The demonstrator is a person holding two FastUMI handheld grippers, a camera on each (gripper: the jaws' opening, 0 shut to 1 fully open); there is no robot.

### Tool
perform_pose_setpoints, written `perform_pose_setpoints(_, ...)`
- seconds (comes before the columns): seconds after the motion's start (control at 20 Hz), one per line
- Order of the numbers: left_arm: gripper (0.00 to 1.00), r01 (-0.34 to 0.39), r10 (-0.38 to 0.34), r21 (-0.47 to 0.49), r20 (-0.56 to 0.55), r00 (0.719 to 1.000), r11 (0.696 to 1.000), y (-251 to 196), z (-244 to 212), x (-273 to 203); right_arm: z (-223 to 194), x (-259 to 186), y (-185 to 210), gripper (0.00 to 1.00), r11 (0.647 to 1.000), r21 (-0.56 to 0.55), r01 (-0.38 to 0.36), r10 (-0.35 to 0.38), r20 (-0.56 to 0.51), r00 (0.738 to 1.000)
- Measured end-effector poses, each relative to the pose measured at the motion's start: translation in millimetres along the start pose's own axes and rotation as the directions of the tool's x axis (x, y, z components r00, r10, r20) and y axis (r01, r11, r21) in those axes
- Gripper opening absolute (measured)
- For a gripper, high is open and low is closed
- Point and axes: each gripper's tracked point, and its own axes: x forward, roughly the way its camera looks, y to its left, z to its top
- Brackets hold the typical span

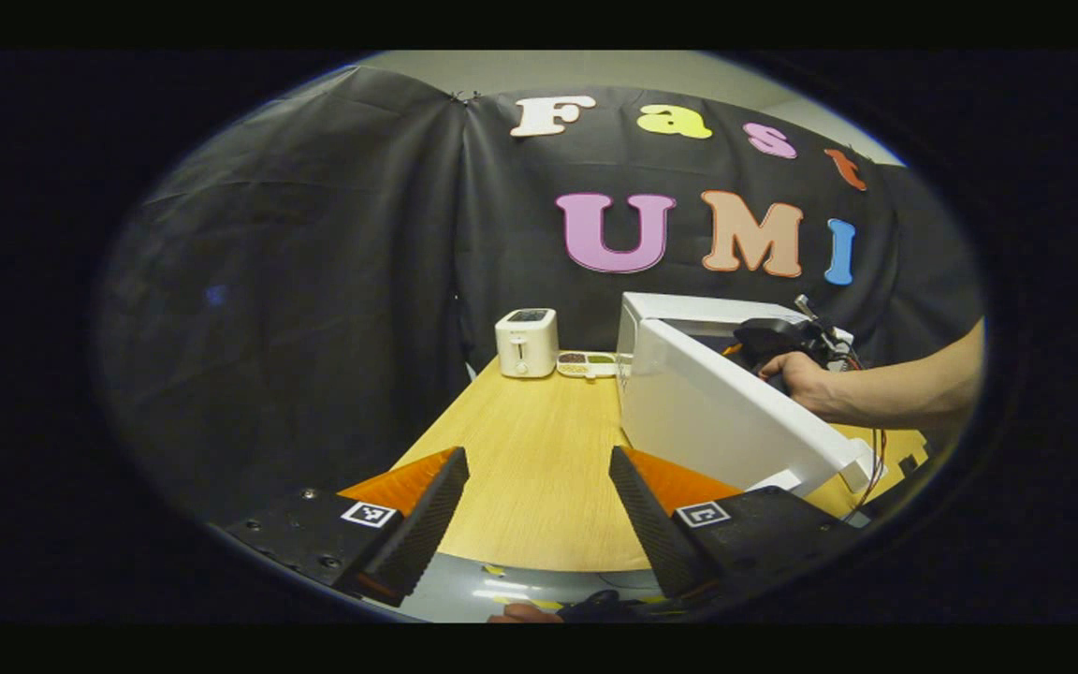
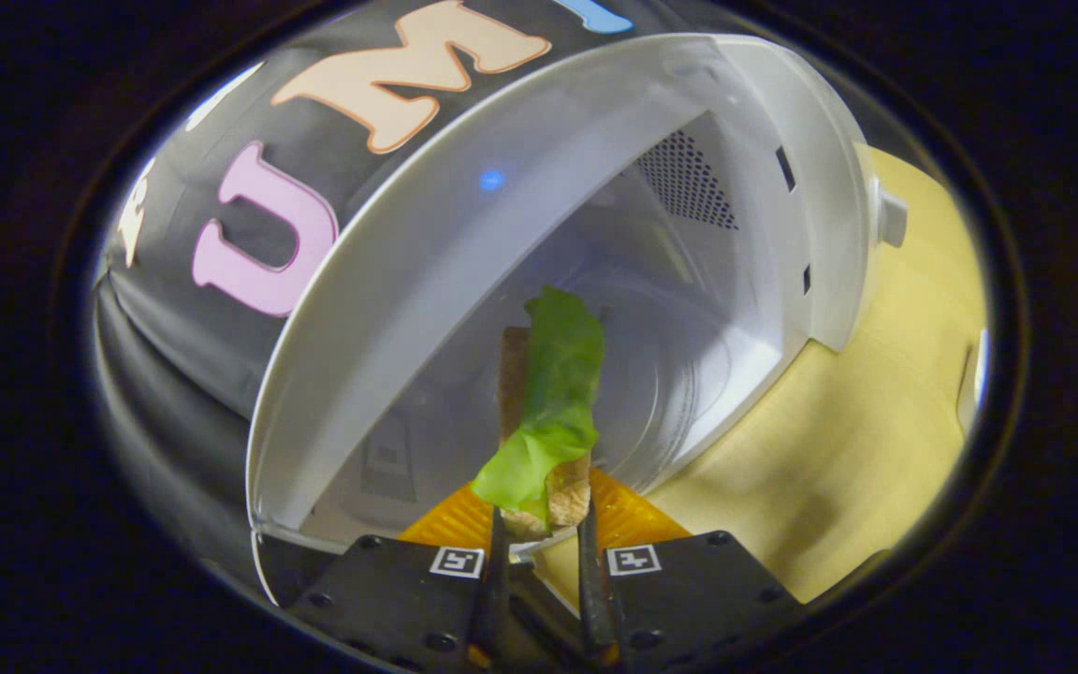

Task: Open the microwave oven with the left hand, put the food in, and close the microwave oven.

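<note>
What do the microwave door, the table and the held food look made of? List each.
Microwave door: glossy white, probably plastic or painted metal; it reflects light.
Table: pale wood or laminate with grain lines.
Food: bread-like crumbly slice under a limp green leaf.

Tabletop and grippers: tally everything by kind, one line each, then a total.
Microwave oven, door open: 1
Toaster: 1
Divided tray of food beside the toaster: 1
Sandwich, bread with a lettuce leaf, clamped in the right gripper at the oven's mouth: 1
Grippers, counting the open left gripper: 2
Total: 6
</note>
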Motion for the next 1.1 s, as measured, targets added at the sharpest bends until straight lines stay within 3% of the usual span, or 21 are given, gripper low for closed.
perform_pose_setpoints(0.15,0.93,-0.017,0.017,-0.023,0.015,1.000,1.000,6,3,0,6,11,3,0.29,0.996,0.083,0.011,-0.012,0.010,1.000)
perform_pose_setpoints(0.2,0.93,-0.020,0.020,-0.030,0.020,1.000,0.999,6,4,2,8,14,4,0.34,0.994,0.106,0.011,-0.012,0.011,1.000)
perform_pose_setpoints(0.35,0.93,-0.024,0.024,-0.041,0.016,1.000,0.999,8,1,7,13,21,3,0.34,0.990,0.141,0.022,-0.025,0.018,1.000)
perform_pose_setpoints(0.4,0.93,-0.024,0.025,-0.043,0.021,0.999,0.999,8,3,8,12,22,1,0.27,0.990,0.140,0.032,-0.035,0.016,0.999)
perform_pose_setpoints(0.5,0.93,-0.020,0.021,-0.043,0.024,0.999,0.999,7,4,10,5,27,-14,0.31,0.988,0.111,0.110,-0.108,-0.018,0.994)
perform_pose_setpoints(0.7,0.93,-0.012,0.013,-0.038,0.033,0.999,0.999,1,8,14,-2,22,-25,1.00,0.990,0.042,0.131,-0.130,-0.030,0.991)
perform_pose_setpoints(1.1,0.93,0.017,-0.016,-0.025,0.041,0.999,1.000,-15,12,19,-12,1,-31,1.00,0.991,0.005,0.136,-0.135,-0.105,0.985)
